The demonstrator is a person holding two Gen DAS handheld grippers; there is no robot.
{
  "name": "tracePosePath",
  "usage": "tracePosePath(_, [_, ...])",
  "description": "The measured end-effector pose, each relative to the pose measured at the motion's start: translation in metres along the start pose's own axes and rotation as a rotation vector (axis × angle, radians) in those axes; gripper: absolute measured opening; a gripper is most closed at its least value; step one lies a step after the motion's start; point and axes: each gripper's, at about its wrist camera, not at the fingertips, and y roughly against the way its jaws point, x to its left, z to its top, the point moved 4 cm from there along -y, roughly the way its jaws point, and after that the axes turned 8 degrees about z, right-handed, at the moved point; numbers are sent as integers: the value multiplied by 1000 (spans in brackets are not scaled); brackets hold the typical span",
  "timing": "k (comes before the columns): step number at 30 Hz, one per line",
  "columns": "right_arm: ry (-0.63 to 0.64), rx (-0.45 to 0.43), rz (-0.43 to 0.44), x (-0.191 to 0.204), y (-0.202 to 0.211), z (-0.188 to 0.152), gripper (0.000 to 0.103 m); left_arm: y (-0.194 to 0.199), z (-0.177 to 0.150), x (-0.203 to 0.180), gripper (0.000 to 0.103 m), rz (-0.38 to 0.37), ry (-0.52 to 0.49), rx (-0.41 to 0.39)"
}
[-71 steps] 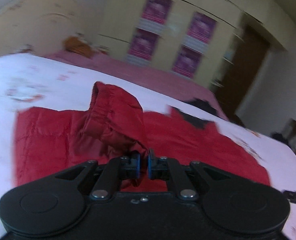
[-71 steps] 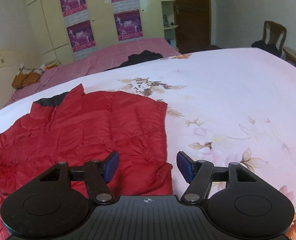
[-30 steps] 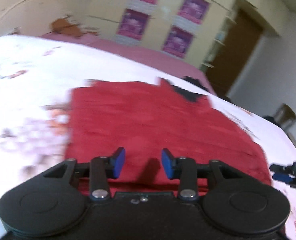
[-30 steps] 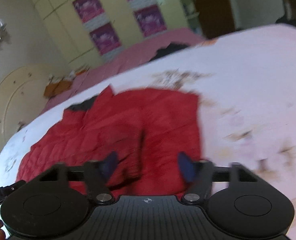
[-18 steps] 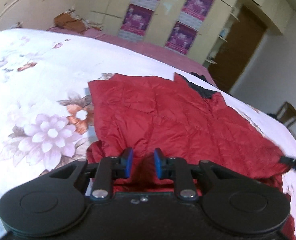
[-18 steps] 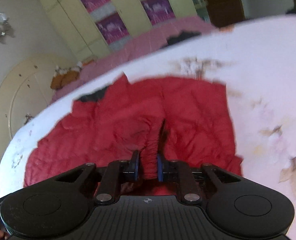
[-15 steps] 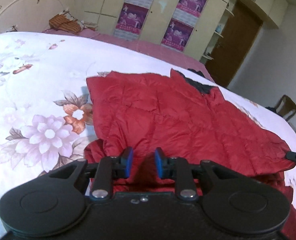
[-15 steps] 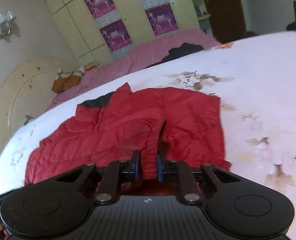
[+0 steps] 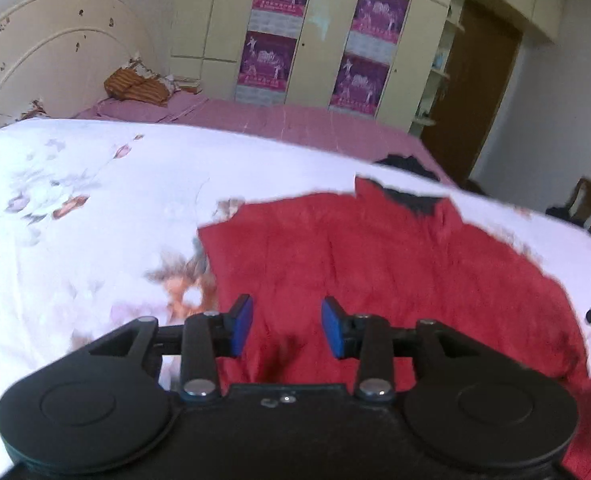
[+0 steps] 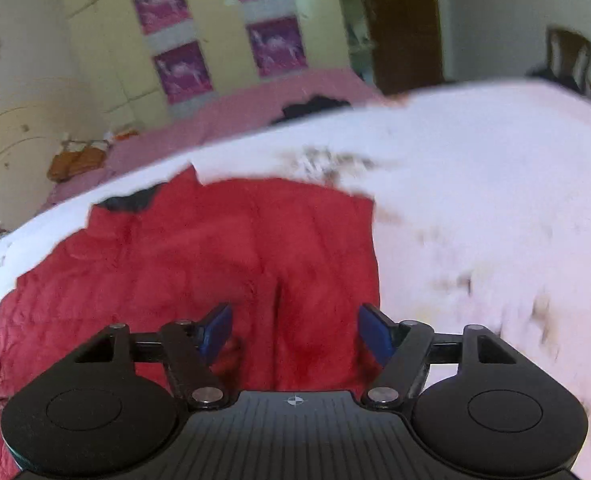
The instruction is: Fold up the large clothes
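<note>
Hovering with blue pads spread, the left tongs (image 9: 286, 326) are gripping nothing above the red puffer jacket (image 9: 375, 264) lying flat on the floral bedspread (image 9: 75, 208); the right tongs (image 10: 295, 330), equally spread, are hanging over its 5 o'clock hem.

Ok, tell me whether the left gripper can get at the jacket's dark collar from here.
Probably yes: the left gripper is open, and only flat red jacket lies between it and the collar at the far edge.
</note>
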Motion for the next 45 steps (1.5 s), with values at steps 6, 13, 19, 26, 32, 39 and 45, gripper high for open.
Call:
tracePosePath(6, [73,75,59,59,-55,14,43,-49,24,-38,66,-44,-65,41])
tracePosePath(13, [172,115,109,108,-106,-3,43,-88,21,-65,66,-28,-182,74])
tracePosePath(19, [157,91,-34,60,-109,-5,43,-99,13,-19,69,65,-177,72])
tracePosePath(26, [112,99,-119,18,-96,-2,43,-88,15,-9,68,95,-143,63])
tracePosePath(32, [133,28,39,72,-47,-14,62,-28,-2,-56,69,-40,-214,-22])
tracePosePath(39, [297,107,101,118,-63,-58,70,-22,-40,-85,71,-49,-262,26])
tracePosePath(45, [147,99,-26,52,-62,-49,60,-23,-49,-41,74,50,-250,37])
